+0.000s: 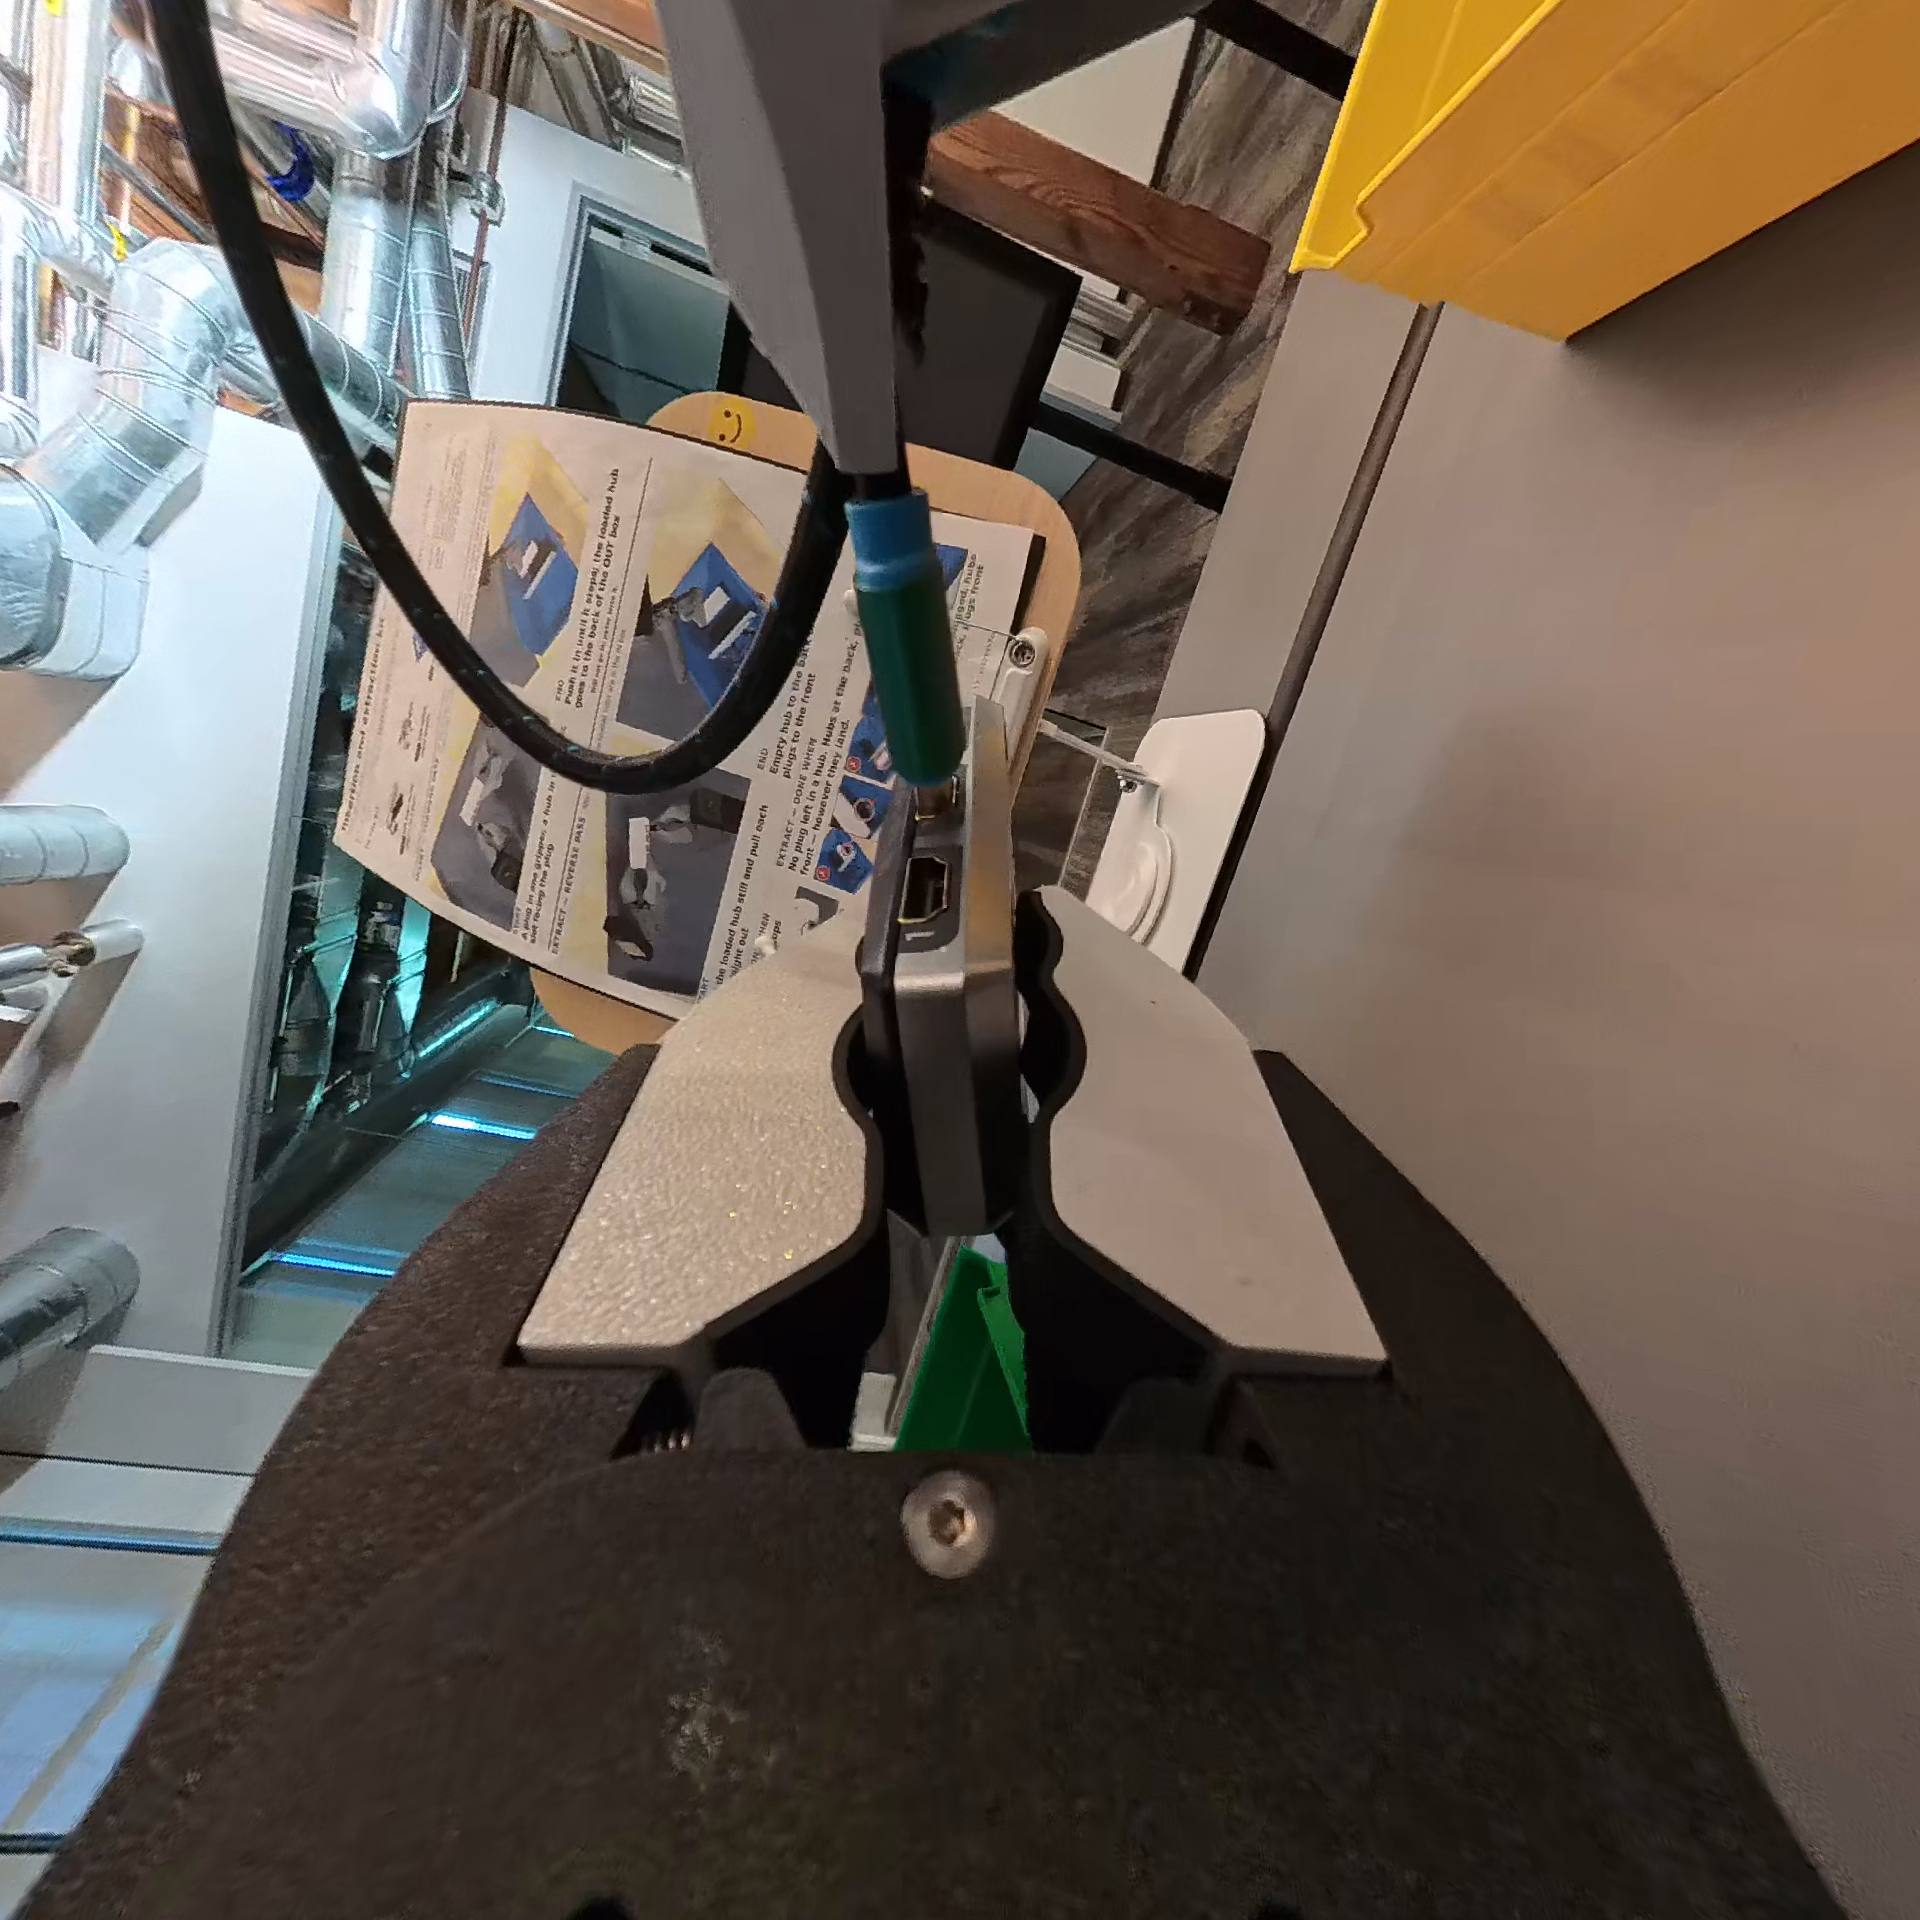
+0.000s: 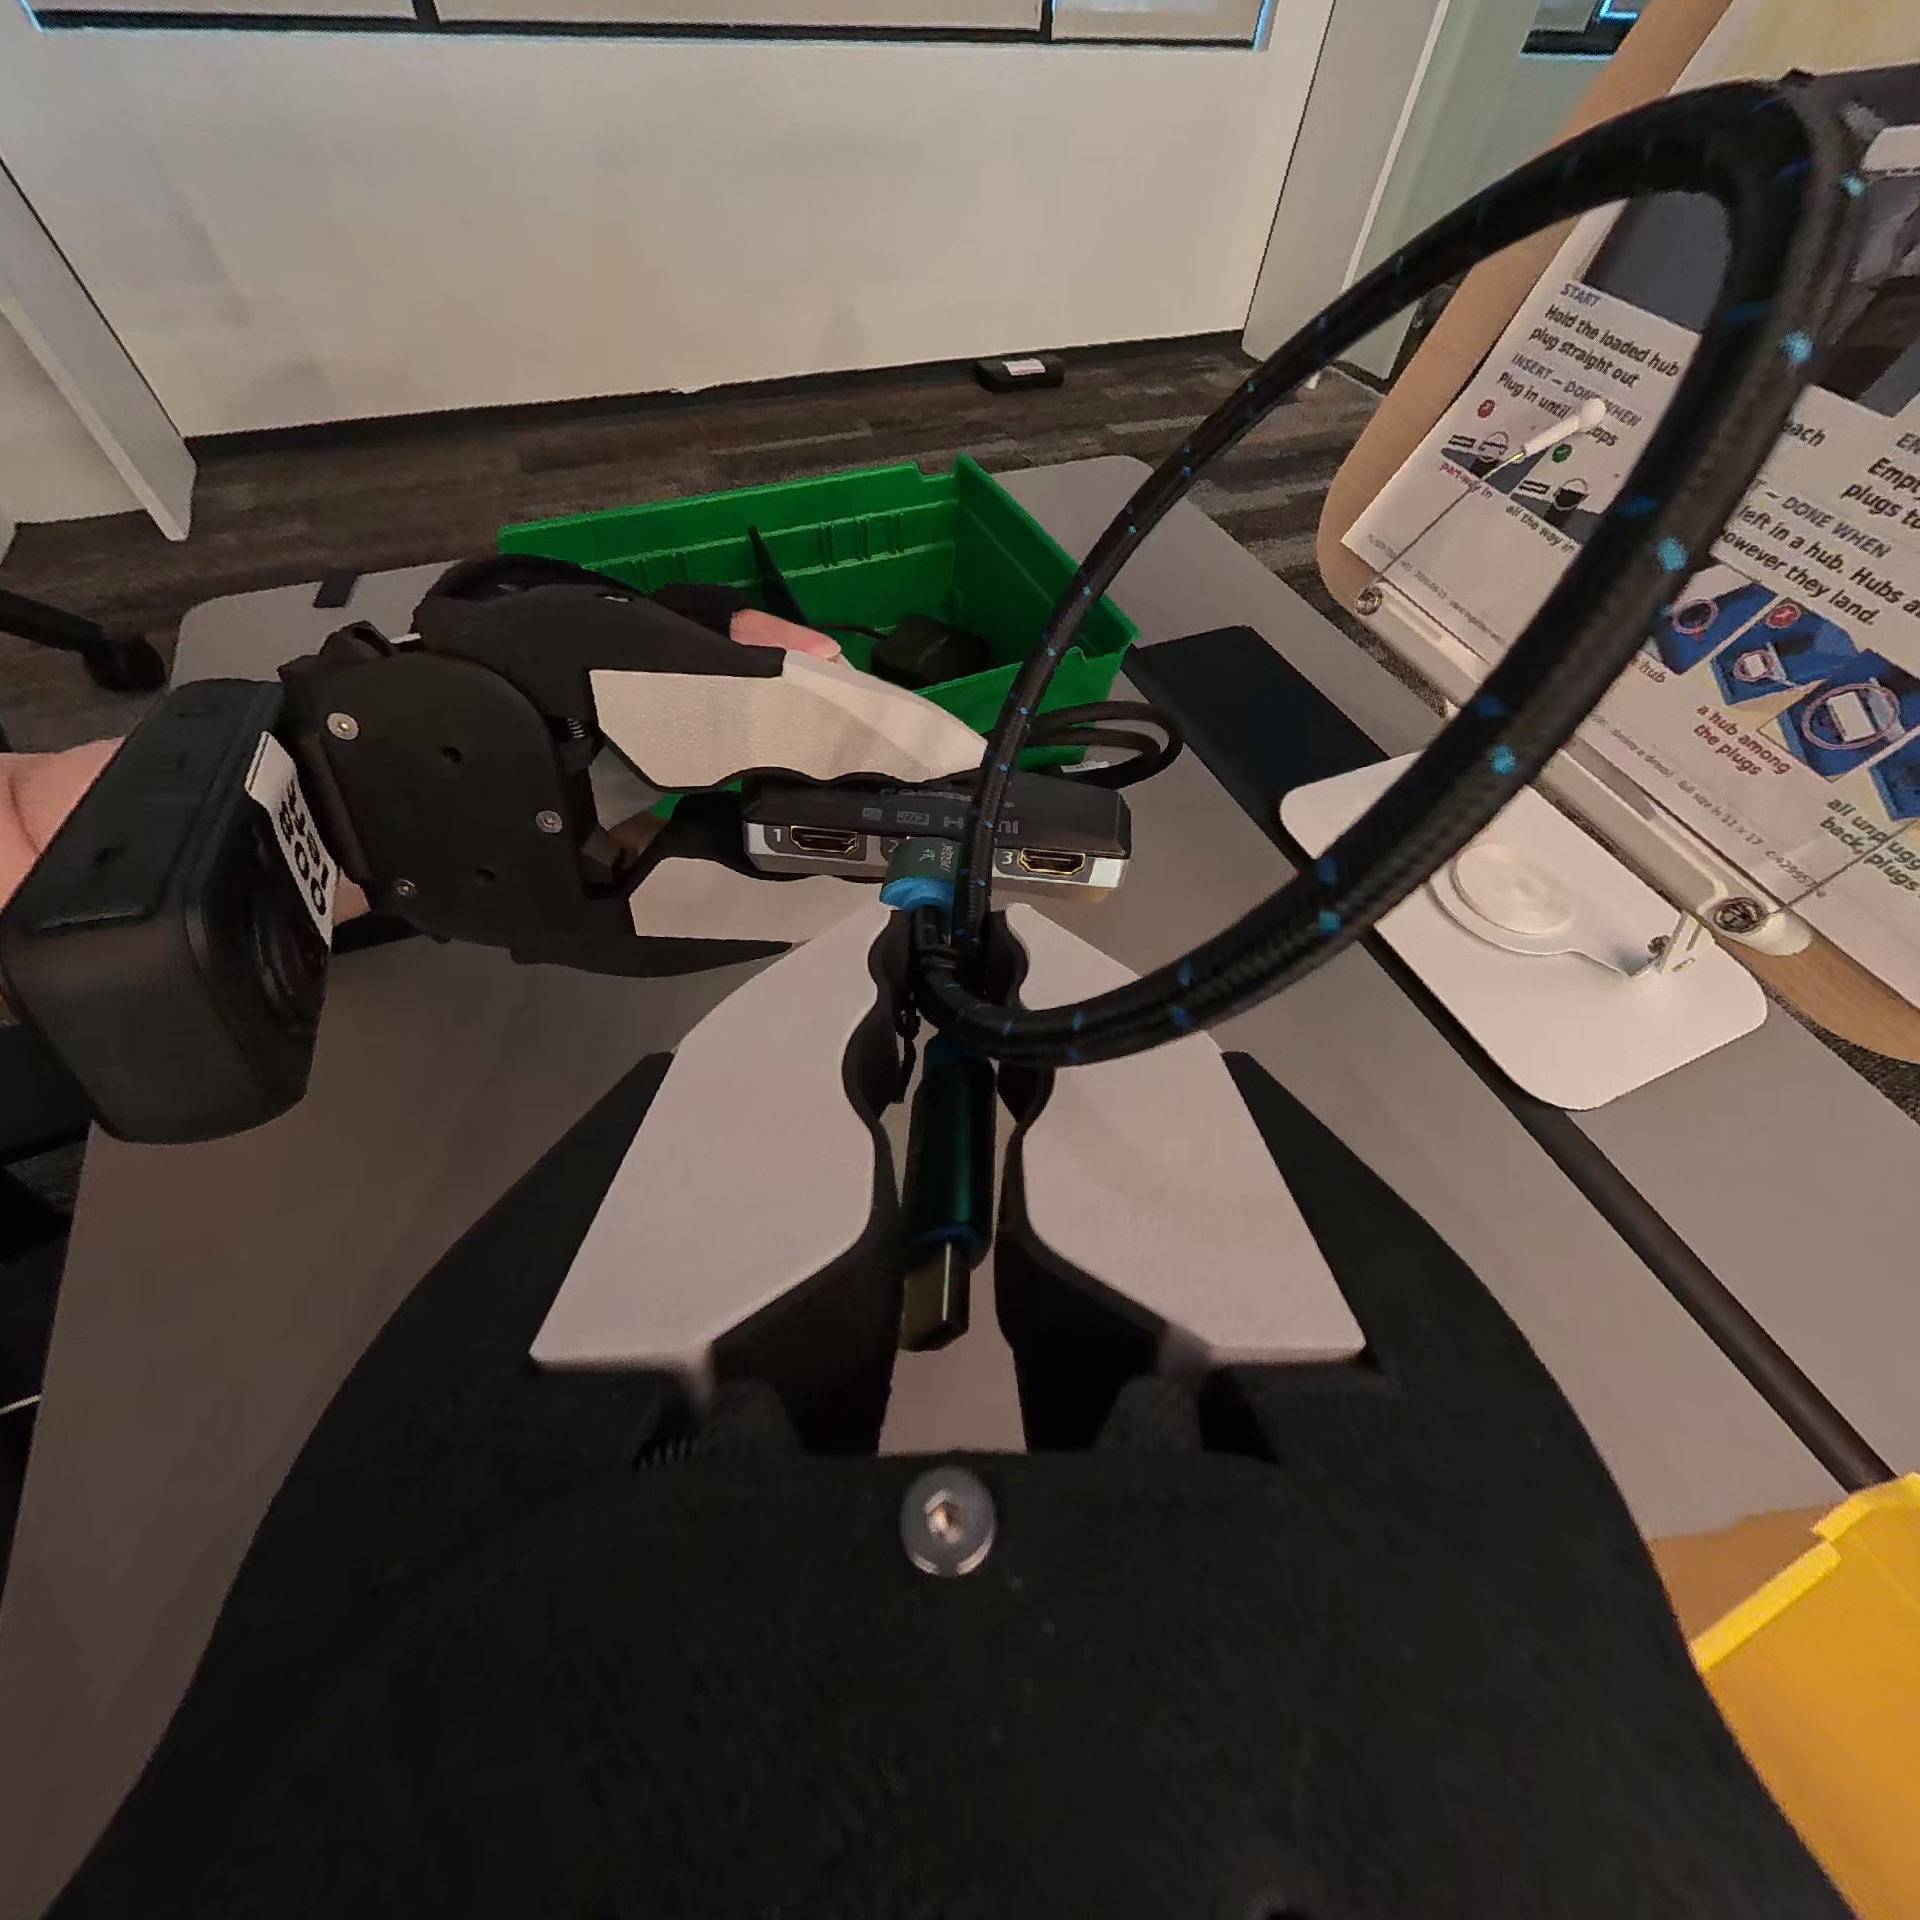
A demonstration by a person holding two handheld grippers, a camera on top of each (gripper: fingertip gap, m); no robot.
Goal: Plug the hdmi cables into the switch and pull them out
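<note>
Over grey table [image 2: 312, 1195]: left tongs [image 1: 940, 935] clamp switch [image 1: 935, 1039] (right tongs [image 2: 940, 935] pinch cable [image 2: 1351, 862]).

Each gripper has a rough black body, 2 pale grey scalloped fingers [image 2: 748, 1164] and 1 silver hex screw [image 2: 947, 1524] at centre. The left gripper [image 2: 935, 790] carries a black camera block [image 2: 156, 914] with a white sticker, held by a hand in a black fingerless glove [image 2: 582, 613].

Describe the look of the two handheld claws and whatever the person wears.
Each claw has a textured black body with a silver hex screw at its centre and two pale grey fingers with wavy black inner edges. This shows on the left claw and the right claw. The right wrist view shows a black camera block, a white printed sticker and a black fingerless glove.
</note>
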